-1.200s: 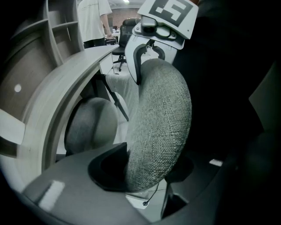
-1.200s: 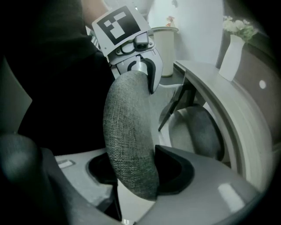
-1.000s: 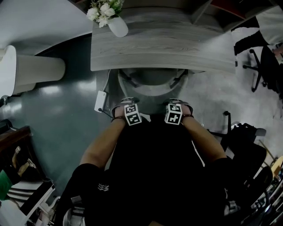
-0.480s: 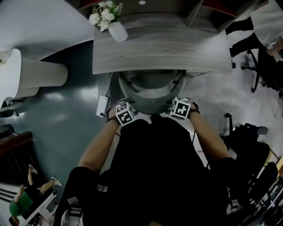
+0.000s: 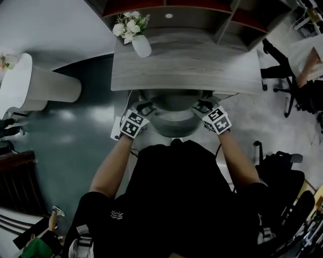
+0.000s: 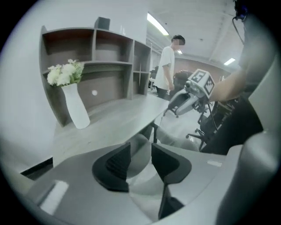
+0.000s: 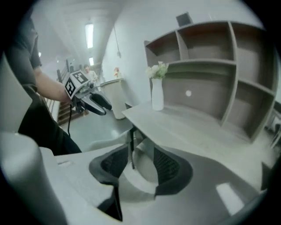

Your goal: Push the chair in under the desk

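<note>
The grey shell chair (image 5: 174, 118) stands with its seat under the grey wood desk (image 5: 186, 70); only its curved backrest shows at the desk's front edge. My left gripper (image 5: 145, 108) is at the backrest's left side and my right gripper (image 5: 202, 106) at its right side. In the left gripper view the jaws (image 6: 139, 160) are closing, with the pale backrest rim (image 6: 139, 147) in the gap, no pad plainly pressing. The right gripper (image 7: 134, 165) is closing too, with the chair's rim (image 7: 142, 165) showing between its pads. A white vase of flowers (image 5: 140, 44) stands on the desk.
A shelf unit (image 5: 202, 12) rises behind the desk. A white round column (image 5: 45, 85) lies to the left on the dark floor. Black office chairs (image 5: 280, 171) stand at the right. A person (image 6: 167, 66) stands beyond the desk's far side.
The chair has slid further under the desk, so less of its backrest shows. Both grippers moved forward and apart, from the backrest's rear to its two sides.
</note>
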`<state>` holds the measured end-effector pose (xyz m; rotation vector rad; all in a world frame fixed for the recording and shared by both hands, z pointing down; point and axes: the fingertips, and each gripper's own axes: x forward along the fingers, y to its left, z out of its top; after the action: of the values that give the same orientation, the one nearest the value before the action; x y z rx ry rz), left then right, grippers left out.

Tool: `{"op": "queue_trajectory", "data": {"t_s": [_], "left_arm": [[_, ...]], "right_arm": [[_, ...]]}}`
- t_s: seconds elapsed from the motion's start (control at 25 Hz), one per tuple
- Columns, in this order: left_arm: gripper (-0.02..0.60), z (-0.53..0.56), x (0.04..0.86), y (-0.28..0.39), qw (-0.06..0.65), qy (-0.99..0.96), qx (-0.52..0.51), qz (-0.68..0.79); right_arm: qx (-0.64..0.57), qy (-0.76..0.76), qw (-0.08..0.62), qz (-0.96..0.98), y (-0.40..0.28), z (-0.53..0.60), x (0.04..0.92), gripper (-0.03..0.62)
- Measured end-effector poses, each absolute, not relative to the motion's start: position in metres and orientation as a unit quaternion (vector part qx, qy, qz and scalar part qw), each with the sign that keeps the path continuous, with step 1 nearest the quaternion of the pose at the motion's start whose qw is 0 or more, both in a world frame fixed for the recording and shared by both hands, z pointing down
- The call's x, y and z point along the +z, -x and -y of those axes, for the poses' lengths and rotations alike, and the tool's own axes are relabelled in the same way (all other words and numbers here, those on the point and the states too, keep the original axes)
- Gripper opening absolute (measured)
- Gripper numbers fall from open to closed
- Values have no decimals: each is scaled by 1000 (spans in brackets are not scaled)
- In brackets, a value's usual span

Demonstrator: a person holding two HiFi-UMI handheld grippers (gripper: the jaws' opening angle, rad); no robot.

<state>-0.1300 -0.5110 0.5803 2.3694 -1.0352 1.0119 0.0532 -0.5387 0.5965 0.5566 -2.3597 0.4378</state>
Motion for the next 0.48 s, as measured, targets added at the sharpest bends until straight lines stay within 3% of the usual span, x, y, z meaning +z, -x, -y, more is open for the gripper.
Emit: {"op": "queue_trajectory", "data": {"t_s": [0.12,0.24,0.48], "left_arm": [[121,533,555,137,163,-836,312,422],[20,551,524,144,119,-824,278,479],[6,562,490,158,90,-804,222,544]], "right_arm": [[124,-260,295,911,-56,560,566,164],[112,-292,258,914,-62,573,548,120],[108,-328,213,914,-72,581,531,3]]}}
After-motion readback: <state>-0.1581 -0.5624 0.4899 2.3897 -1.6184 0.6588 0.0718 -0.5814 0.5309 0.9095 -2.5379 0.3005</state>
